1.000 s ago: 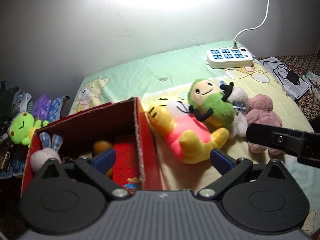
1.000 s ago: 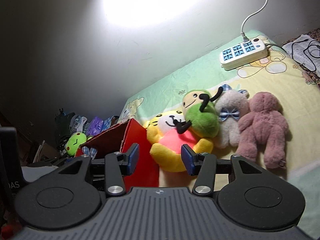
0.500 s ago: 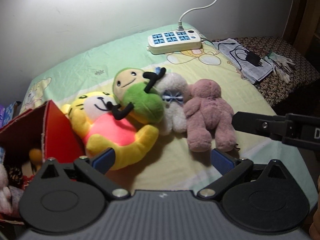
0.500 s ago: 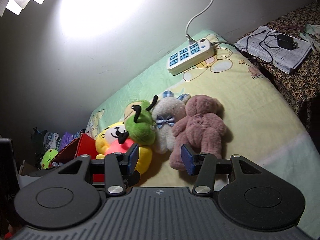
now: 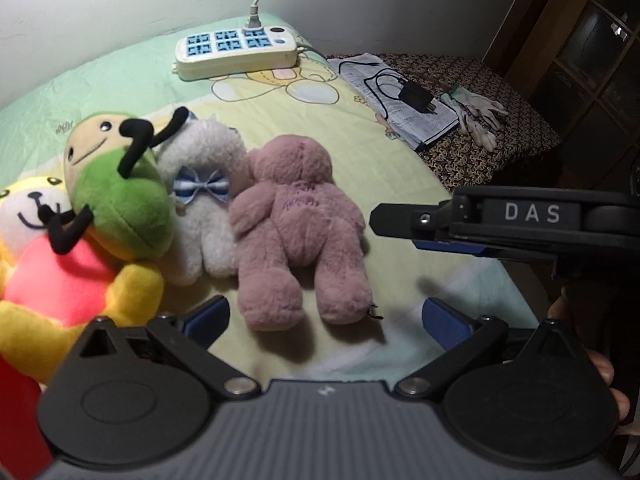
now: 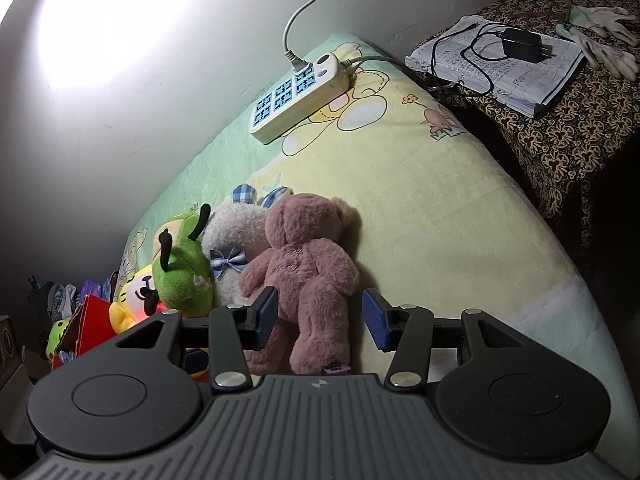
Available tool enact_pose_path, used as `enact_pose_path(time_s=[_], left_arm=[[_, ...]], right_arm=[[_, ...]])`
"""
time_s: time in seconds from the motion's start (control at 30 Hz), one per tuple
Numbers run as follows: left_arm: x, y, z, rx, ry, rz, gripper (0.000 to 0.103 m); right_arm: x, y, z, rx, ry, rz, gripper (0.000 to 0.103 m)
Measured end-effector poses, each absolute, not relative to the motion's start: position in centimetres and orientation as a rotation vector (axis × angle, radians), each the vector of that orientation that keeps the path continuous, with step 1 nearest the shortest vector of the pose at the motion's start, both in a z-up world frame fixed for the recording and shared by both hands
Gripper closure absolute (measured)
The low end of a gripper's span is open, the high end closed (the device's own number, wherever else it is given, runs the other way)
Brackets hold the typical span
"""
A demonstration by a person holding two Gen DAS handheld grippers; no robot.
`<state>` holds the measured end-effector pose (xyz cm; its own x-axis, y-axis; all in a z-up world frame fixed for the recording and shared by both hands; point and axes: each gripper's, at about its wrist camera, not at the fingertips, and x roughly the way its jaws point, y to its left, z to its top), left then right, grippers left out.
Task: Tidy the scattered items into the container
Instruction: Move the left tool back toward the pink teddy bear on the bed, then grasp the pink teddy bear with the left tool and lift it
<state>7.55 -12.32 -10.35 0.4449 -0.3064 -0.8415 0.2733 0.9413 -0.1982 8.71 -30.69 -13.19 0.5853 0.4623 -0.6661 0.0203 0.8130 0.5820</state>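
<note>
Attention of both cameras has swung off the red cardboard box [image 6: 86, 322] and onto the row of soft toys on the bed [image 6: 432, 216]. In the left wrist view the box filled the near left a second ago; now only a red sliver sits at that edge, and the dusty-pink plush bear [image 5: 300, 228] lies dead ahead, face down. The left gripper [image 5: 324, 318] has its fingers spread wide and empty, one blue pad either side of the bear's feet but short of them.

Right gripper [image 6: 320, 320] has closed in further. A second ago its fingers framed the yellow plush tiger with the pink belly [image 6: 134, 300]; half a second ago they sat just short of the bear; now they straddle one of the bear's legs, apart and not gripping, with nothing held. In the left view the same tool shows as a black bar at the right, beside the bear.

My reading is that the bear is the next item chosen, and the right side looks best placed to take it.

Green-and-tan plush bug with black feelers [image 5: 116, 196], the white fluffy toy with a blue striped bow [image 5: 204, 200] and the tiger lie in a touching row left of the bear, all outside the box, which sits far left. A white power strip [image 5: 236, 54] lies at the far end of the bed.
</note>
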Motion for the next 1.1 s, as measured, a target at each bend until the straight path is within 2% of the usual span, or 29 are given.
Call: enact_pose_path(time_s=[0.27,0.67,0.73,1.1], left_arm=[[10.4,-11.5,-12.9,-0.183,1.117,-0.383,0.001],[13.0,-10.7,-14.6,-0.275,1.149,-0.396,0.009],[13.2,-10.9,-14.7,-0.273,1.146,-0.399,0.008],[11.9,-11.2,-14.7,-0.267,1.172,-0.446,0.008]], right_arm=[[11.4,-30.4,-14.8,0.571,0.936,0.305,0.052],[14.7,-29.1,-17.1,0.606,0.927,0.406,0.051],[15.1,-28.9,-17.5,0.624,0.941,0.419,0.051],[13.5,-30.5,-17.5,0.689,0.994,0.45,0.061]])
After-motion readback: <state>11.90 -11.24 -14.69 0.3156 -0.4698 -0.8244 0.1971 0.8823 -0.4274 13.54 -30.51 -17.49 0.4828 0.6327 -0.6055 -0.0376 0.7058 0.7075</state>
